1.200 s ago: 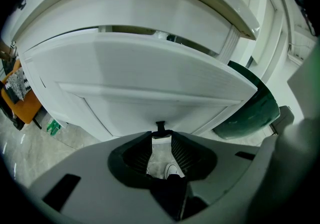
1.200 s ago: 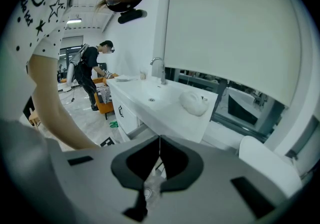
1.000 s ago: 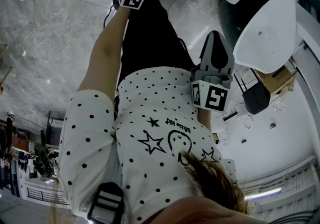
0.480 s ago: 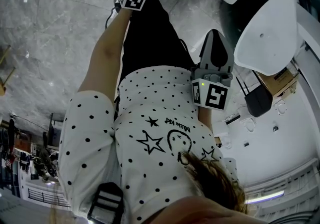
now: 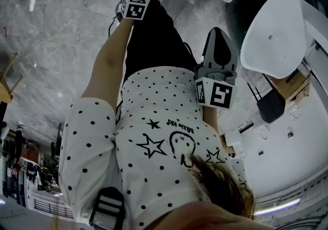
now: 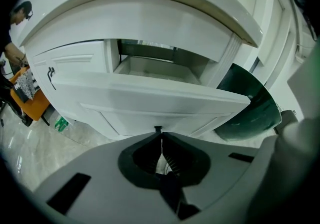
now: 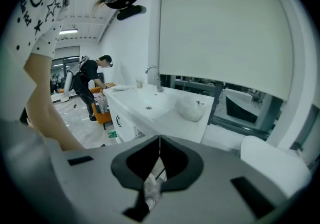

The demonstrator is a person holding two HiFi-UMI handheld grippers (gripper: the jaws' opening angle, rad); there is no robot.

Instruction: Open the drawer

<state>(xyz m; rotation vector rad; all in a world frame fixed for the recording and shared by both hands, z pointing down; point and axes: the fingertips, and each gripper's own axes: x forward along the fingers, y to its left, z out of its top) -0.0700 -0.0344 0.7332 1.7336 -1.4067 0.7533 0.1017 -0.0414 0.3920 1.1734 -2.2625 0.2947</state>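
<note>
Drawer: white, standing open, pulled well out from under the curved white countertop. Front panel broad and plain, with a shallow recessed rectangular frame, right end sloping lower in the left gripper view. Pale interior walls showing behind the top edge. Small dark knob low on the front, centred.

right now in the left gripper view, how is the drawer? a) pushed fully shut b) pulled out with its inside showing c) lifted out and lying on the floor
b: the drawer stands out from the cabinet with its hollow inside showing behind the front panel. The left gripper has just been closing its jaws on the small dark handle at their tips.
</note>
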